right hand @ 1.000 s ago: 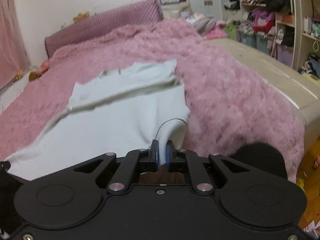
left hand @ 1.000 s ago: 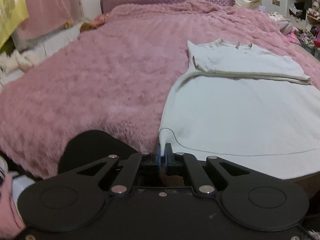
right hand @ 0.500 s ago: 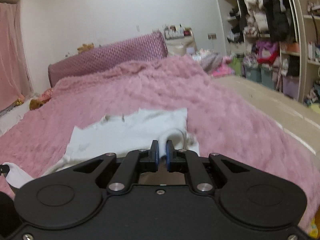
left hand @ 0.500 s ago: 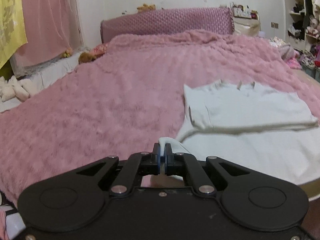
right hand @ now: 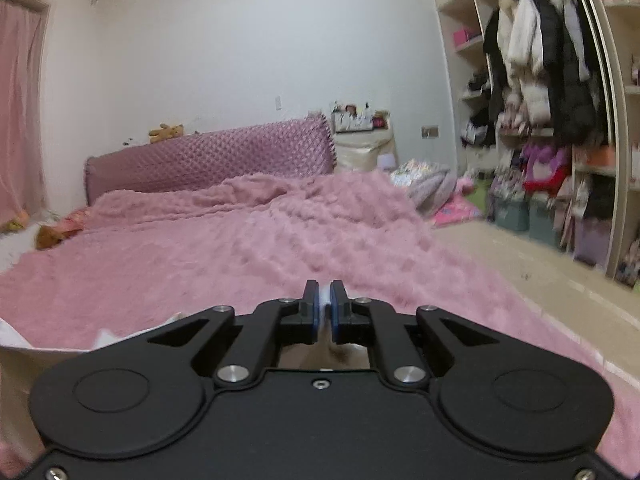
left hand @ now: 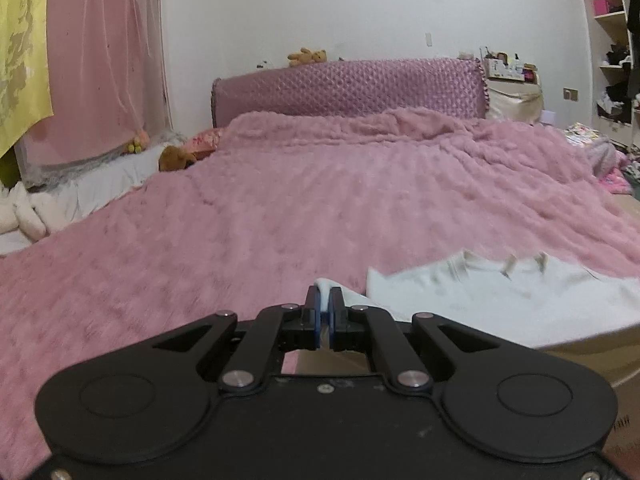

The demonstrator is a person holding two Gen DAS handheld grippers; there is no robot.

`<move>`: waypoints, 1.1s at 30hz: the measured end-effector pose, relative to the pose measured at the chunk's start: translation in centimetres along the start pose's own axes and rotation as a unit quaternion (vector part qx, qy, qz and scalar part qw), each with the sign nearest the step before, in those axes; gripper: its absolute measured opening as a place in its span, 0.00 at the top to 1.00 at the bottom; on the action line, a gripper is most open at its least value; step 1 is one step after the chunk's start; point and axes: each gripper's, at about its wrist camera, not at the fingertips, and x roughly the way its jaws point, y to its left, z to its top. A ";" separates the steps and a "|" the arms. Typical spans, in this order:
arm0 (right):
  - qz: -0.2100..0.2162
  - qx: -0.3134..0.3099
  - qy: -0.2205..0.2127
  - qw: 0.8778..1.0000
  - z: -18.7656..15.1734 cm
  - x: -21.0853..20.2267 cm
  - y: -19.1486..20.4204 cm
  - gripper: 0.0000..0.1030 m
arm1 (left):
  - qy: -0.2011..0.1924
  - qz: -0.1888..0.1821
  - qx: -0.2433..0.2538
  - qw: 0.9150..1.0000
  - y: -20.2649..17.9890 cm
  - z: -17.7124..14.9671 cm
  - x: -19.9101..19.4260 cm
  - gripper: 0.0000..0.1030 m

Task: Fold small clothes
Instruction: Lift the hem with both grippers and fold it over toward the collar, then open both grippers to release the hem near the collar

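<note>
The left gripper (left hand: 324,295) was pressed tight on a corner of the white shirt (left hand: 500,300). The cloth poked up between its two blue pads. The right gripper (right hand: 324,292) also pinched a bit of white cloth, with its pads nearly together on it.

The shirt lay on the pink blanket (left hand: 280,220), at the near end of it. In the left view, the shirt spread out to the right of the gripper. Its neck part with little loops lay at the shirt's far edge. In the right view, only a white edge of the shirt (right hand: 52,340) showed, low and to the left of the gripper. The shirt looked blurry in both views.

The blanket was fluffy and covered the whole bed. Past the blanket's far end stood the purple headboard (left hand: 348,86). A yellow teddy (left hand: 307,56) sat on top of the headboard. A brown teddy (left hand: 172,159) lay by the blanket's left side, near the headboard. Pink curtains (left hand: 108,60) hung farther off on that side.

To the right of the blanket, in the right view, stood shelves (right hand: 560,120) with coats hanging and bins below.
</note>
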 end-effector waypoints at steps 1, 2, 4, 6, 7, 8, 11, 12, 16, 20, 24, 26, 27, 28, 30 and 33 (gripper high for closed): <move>-0.002 -0.007 -0.001 1.000 -0.2 1.1 0.2 1.00 | 0.005 0.003 0.003 1.000 -0.5 0.2 1.5 0.96; -0.002 -0.012 0.004 1.000 -0.5 2.5 0.3 1.00 | 0.015 0.004 0.004 1.000 -1.0 0.4 3.1 0.96; -0.005 -0.014 0.014 1.000 -1.0 4.9 0.3 1.00 | 0.026 0.000 0.003 1.000 -1.9 0.5 6.2 0.96; -0.007 -0.013 0.024 1.000 -1.7 6.8 0.3 1.00 | 0.035 0.002 0.010 0.999 -2.9 0.2 8.9 0.96; -0.007 -0.013 0.028 1.000 -2.0 7.5 0.3 1.00 | 0.037 -0.001 0.012 0.999 -3.4 0.1 10.0 0.96; -0.004 -0.021 0.035 0.999 -2.4 8.1 0.4 1.00 | 0.040 0.000 0.018 0.999 -3.9 -0.3 11.0 0.96; 0.002 -0.075 0.071 0.995 -3.8 8.7 0.1 1.00 | 0.051 0.008 0.036 0.998 -4.7 -1.8 13.0 0.96; -0.003 -0.087 0.073 0.994 -4.5 8.2 -0.5 0.91 | 0.056 0.008 0.035 0.998 -4.5 -2.4 13.3 0.96; 0.007 -0.123 0.115 0.986 -6.2 6.4 -2.3 0.66 | 0.067 0.005 0.030 0.997 -3.3 -2.7 13.9 0.95; 0.041 -0.092 0.120 0.988 -5.4 5.6 -2.0 0.54 | 0.066 0.002 0.013 0.998 -3.2 -2.5 14.1 0.95; 0.072 -0.118 0.133 0.981 -6.3 4.9 -0.7 0.51 | 0.058 0.008 0.036 0.998 -3.8 -3.0 13.8 0.95; 0.073 -0.149 0.152 0.974 -7.1 5.5 0.2 0.51 | 0.061 0.006 0.031 0.998 -3.6 -2.9 13.7 0.95; 0.064 -0.166 0.154 0.972 -7.4 5.9 0.7 0.52 | 0.060 0.005 0.029 0.998 -3.6 -2.9 13.8 0.95; 0.049 -0.182 0.151 0.970 -7.6 6.2 1.2 0.63 | 0.059 0.004 0.029 0.998 -3.6 -2.8 13.7 0.95; 0.026 -0.180 0.148 0.972 -7.3 7.2 1.3 1.00 | 0.058 0.003 0.027 0.998 -3.5 -2.8 13.6 0.95; 0.014 -0.102 0.119 0.988 -5.7 8.3 -0.3 1.00 | 0.046 0.007 0.016 0.999 -3.3 -2.1 13.9 0.94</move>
